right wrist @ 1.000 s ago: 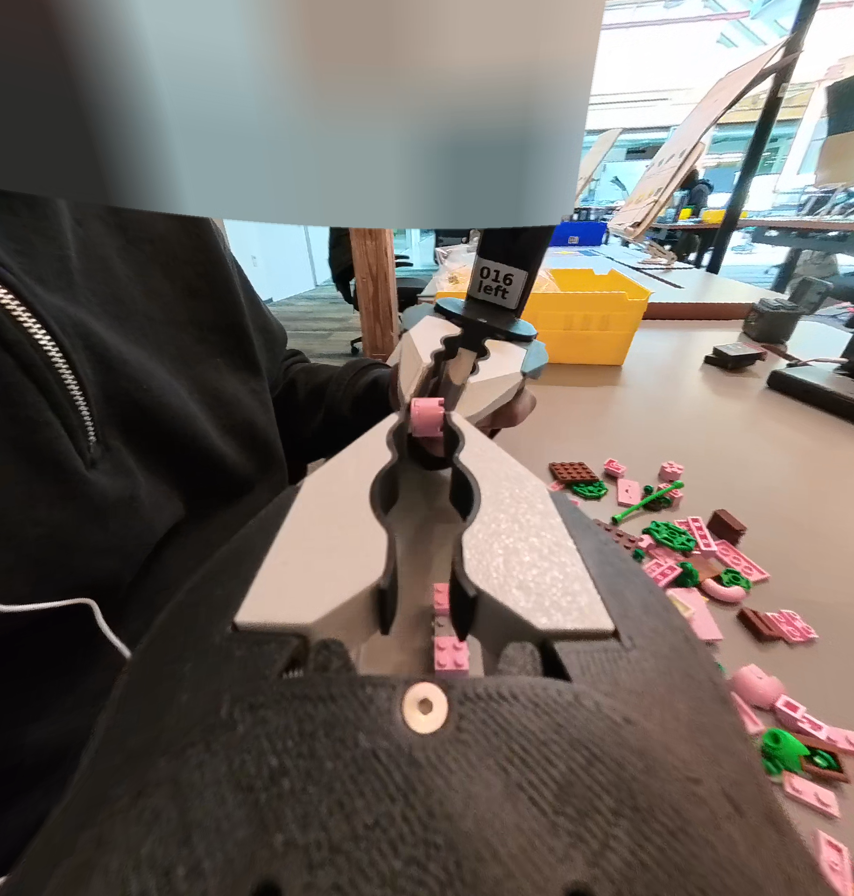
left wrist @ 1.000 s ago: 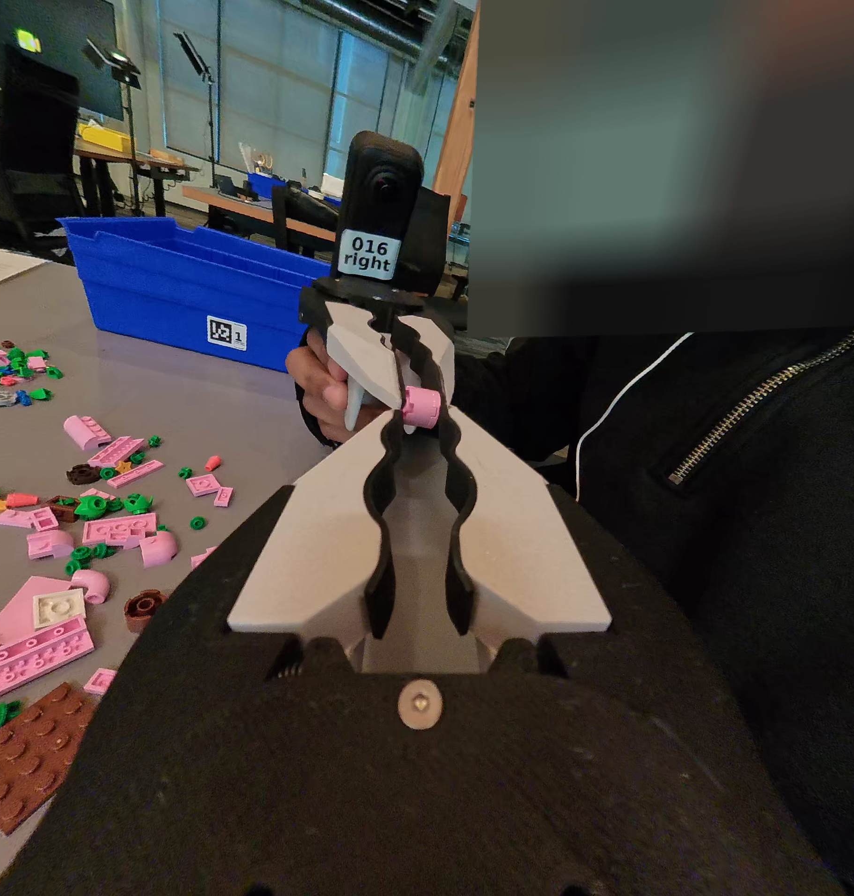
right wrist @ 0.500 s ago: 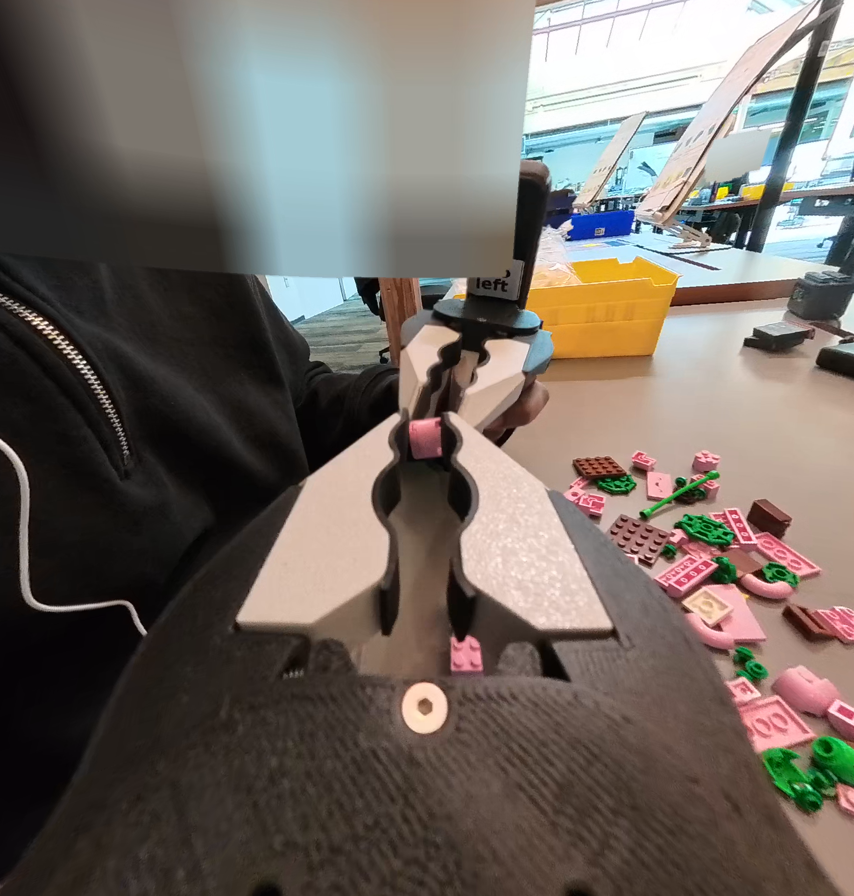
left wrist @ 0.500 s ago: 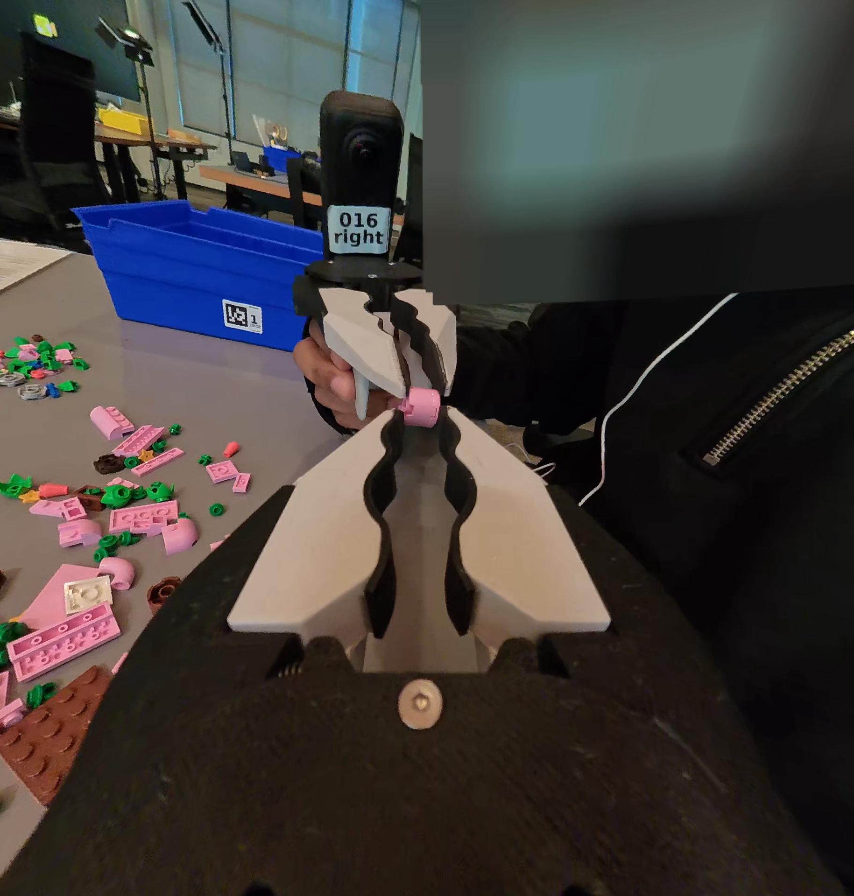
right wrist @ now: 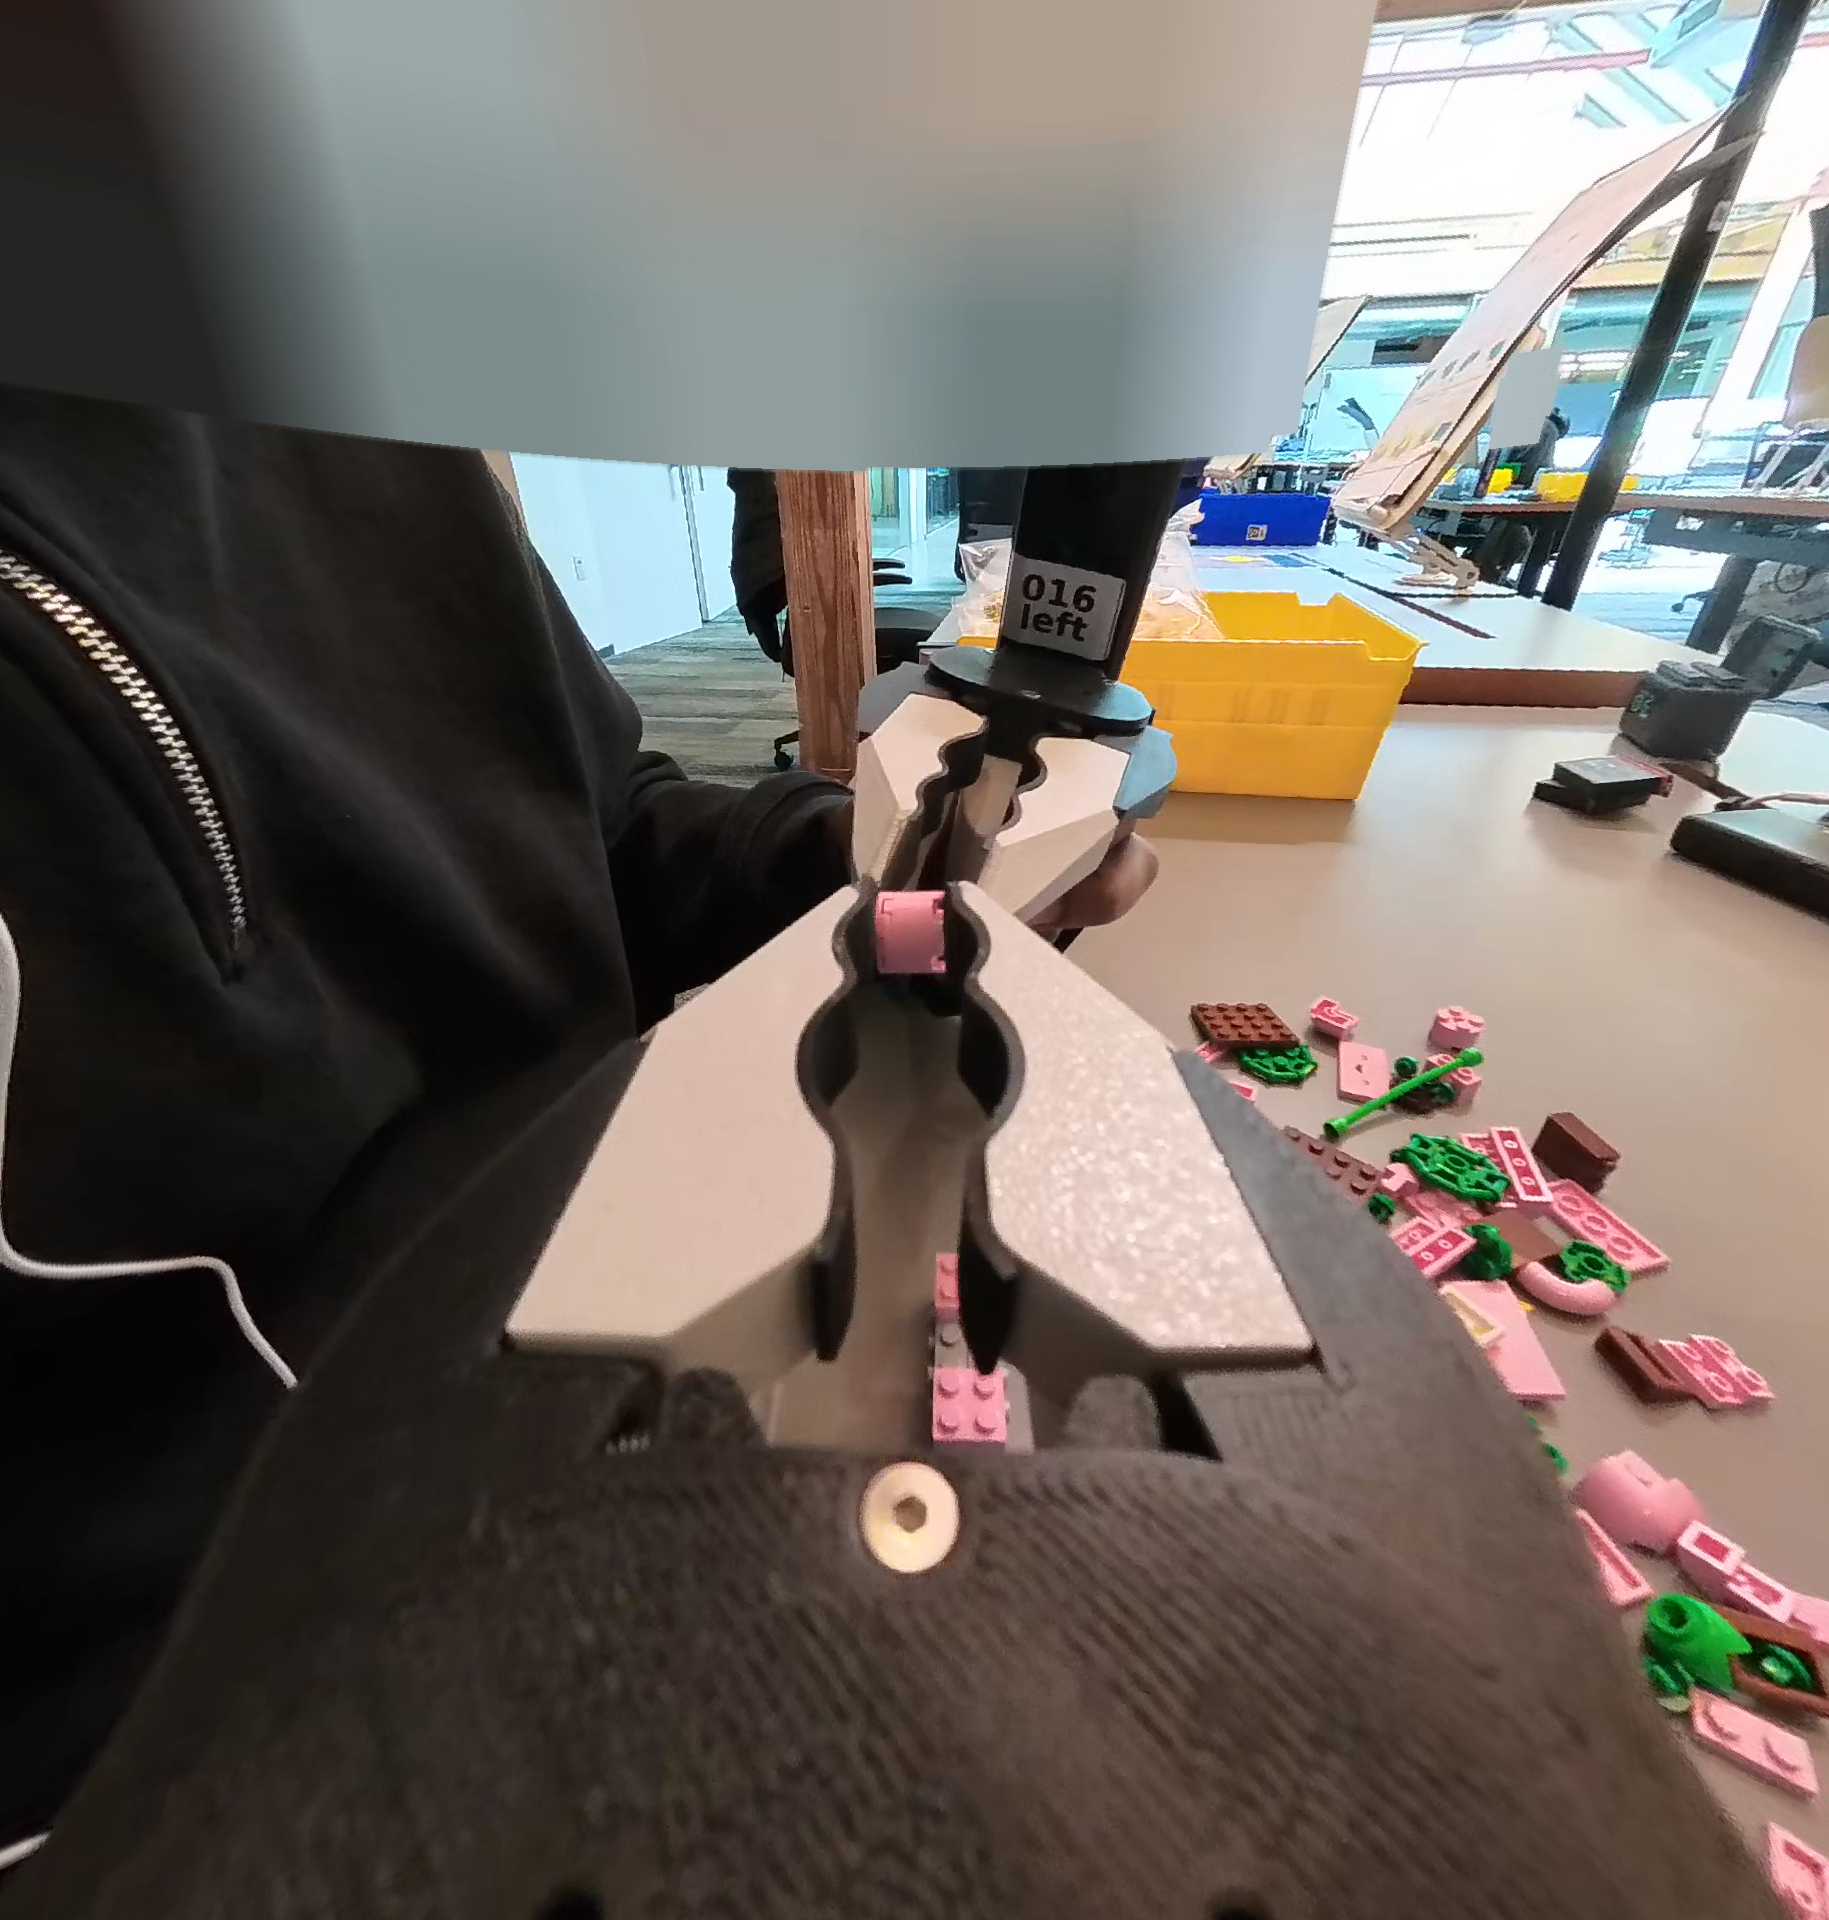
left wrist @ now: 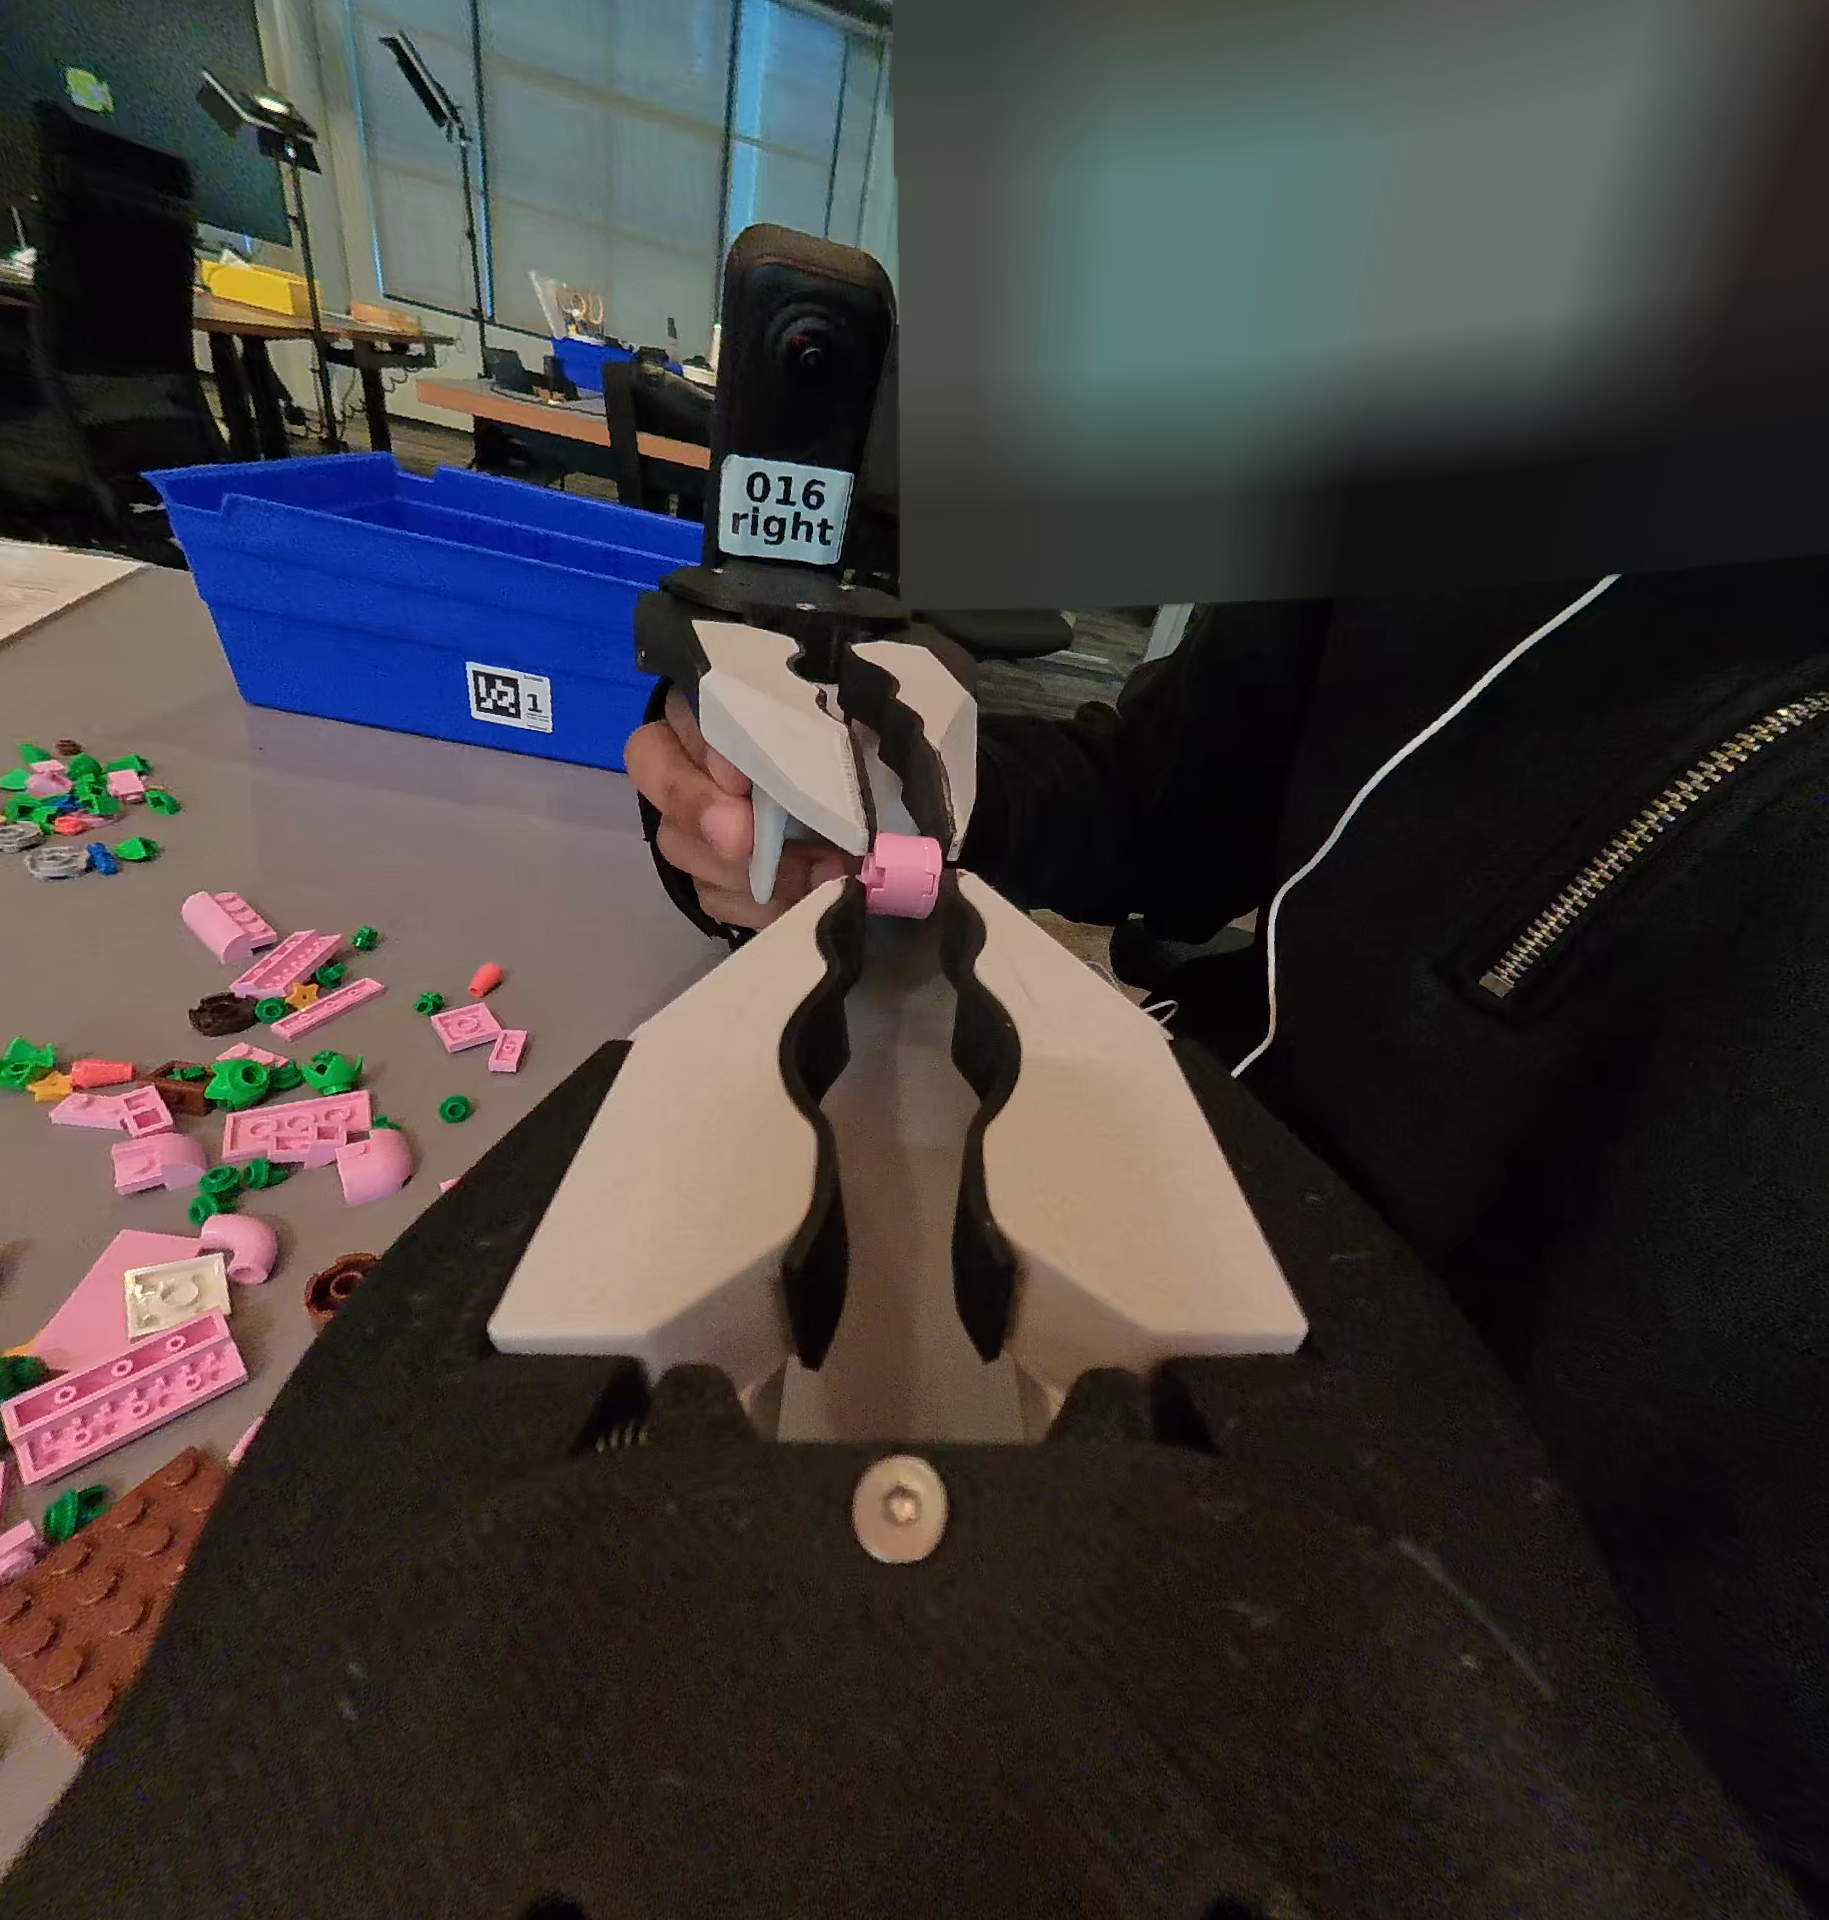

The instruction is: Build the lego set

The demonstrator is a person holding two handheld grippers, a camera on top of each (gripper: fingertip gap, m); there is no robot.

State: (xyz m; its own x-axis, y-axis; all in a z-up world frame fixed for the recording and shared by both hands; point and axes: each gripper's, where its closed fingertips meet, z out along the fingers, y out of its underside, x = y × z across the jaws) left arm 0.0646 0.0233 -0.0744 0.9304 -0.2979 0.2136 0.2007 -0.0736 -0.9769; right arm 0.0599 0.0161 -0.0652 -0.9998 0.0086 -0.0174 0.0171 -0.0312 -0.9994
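Observation:
A small pink round lego piece [left wrist: 902, 876] is held in the air between both grippers, which meet tip to tip in front of a person in a black jacket. My left gripper [left wrist: 897, 891] is closed to the piece's width on it. My right gripper [right wrist: 908, 920] clamps the same piece [right wrist: 908, 932] from the opposite side. The right gripper [left wrist: 868, 844] faces me in the left wrist view, and the left gripper [right wrist: 894, 891] faces me in the right wrist view. A pink 2x2 brick [right wrist: 970, 1403] shows through the gap between my right fingers.
Loose pink, green and brown lego pieces lie on the grey table [left wrist: 453, 862] to one side, among them a pink plate [left wrist: 297, 1127] and a brown plate [left wrist: 89, 1590]. A blue bin [left wrist: 422, 613] and a yellow bin [right wrist: 1274, 707] stand at the table's ends. Black devices [right wrist: 1606, 784] lie nearby. The grippers are tip to tip, or close to it. The pink 2x2 brick [right wrist: 970, 1403] lies around 10 centimeters away from my left fingertips.
Both grippers stay tip to tip on the pink piece. The pair has shifted slightly over the table, so the loose pieces and bins sit a little differently in both views.

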